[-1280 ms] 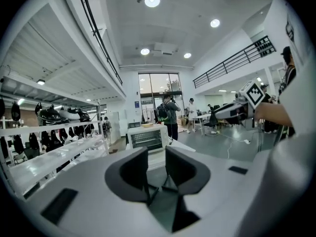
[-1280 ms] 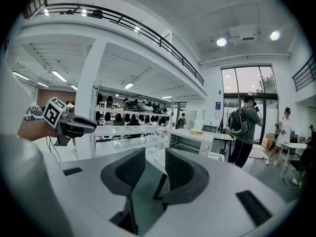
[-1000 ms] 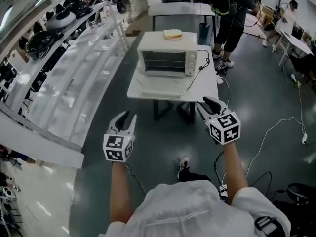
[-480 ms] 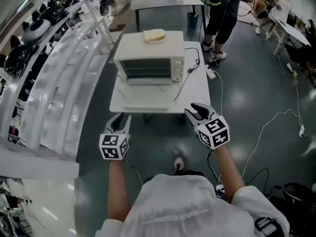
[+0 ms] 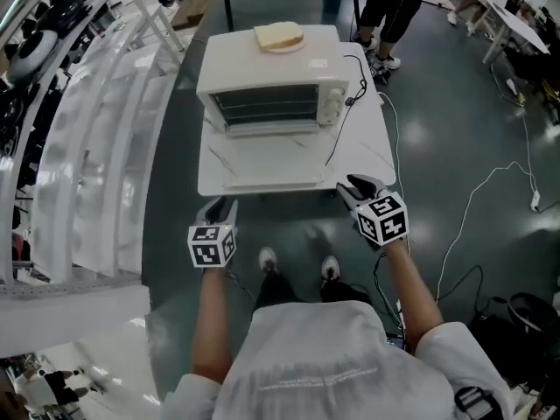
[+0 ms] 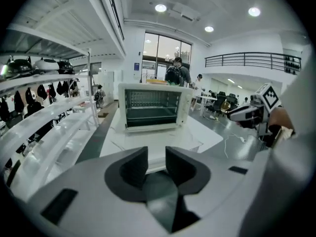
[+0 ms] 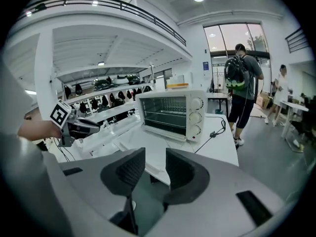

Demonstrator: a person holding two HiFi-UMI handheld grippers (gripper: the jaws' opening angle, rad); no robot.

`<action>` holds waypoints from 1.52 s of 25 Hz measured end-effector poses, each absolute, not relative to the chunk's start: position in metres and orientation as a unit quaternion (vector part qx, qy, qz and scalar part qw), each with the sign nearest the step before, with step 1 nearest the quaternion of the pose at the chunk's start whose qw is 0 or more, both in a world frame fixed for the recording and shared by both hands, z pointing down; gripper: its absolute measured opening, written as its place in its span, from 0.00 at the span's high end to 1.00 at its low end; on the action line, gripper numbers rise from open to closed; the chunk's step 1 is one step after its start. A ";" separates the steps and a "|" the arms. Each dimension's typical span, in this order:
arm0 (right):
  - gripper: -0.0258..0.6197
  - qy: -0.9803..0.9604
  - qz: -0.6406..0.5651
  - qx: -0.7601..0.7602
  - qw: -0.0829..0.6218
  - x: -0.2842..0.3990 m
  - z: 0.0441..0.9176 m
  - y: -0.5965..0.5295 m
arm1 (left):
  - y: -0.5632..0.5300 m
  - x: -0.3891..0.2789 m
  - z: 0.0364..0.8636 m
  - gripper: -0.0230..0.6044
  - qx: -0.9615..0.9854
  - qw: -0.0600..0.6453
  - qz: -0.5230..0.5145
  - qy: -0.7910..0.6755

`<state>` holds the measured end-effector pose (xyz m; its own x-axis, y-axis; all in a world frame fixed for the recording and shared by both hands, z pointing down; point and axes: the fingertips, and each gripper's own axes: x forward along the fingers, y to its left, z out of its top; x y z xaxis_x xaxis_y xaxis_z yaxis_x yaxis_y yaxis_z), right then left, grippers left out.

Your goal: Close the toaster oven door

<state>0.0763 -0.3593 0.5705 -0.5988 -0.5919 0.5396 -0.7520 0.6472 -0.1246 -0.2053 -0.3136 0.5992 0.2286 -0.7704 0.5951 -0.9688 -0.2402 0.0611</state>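
A white toaster oven [image 5: 271, 90] stands on a white table [image 5: 372, 147], with a slice of bread [image 5: 278, 35] on its top. Its glass door [image 5: 267, 160] hangs fully open and lies flat toward me. In the head view my left gripper [image 5: 219, 208] sits just off the table's front edge at the left. My right gripper [image 5: 354, 186] is at the front right corner. Both are open and hold nothing. The left gripper view faces the oven [image 6: 155, 107] head-on; the right gripper view sees the oven [image 7: 170, 113] from the right.
Long white shelving [image 5: 96, 129] with dark appliances runs along the left. A black power cord [image 5: 346, 121] leads from the oven over the table. A person with a backpack [image 7: 242, 78] stands behind the table. White cables [image 5: 490, 208] lie on the grey floor at right.
The view has come closer to the table. Both grippers have moved forward and now sit at the table's front edge. The oven door stays open.
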 end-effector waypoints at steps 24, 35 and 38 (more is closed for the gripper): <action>0.75 -0.774 0.363 0.441 0.273 0.024 0.742 -0.392 | -0.373 -0.246 0.758 0.78 0.749 0.358 0.229 -0.509; 0.79 -0.777 0.362 0.422 0.295 0.014 0.755 -0.397 | -0.374 -0.245 0.756 0.82 0.722 0.368 0.219 -0.543; 0.80 -0.779 0.352 0.425 0.297 0.014 0.745 -0.397 | -0.376 -0.246 0.746 0.85 0.723 0.363 0.212 -0.549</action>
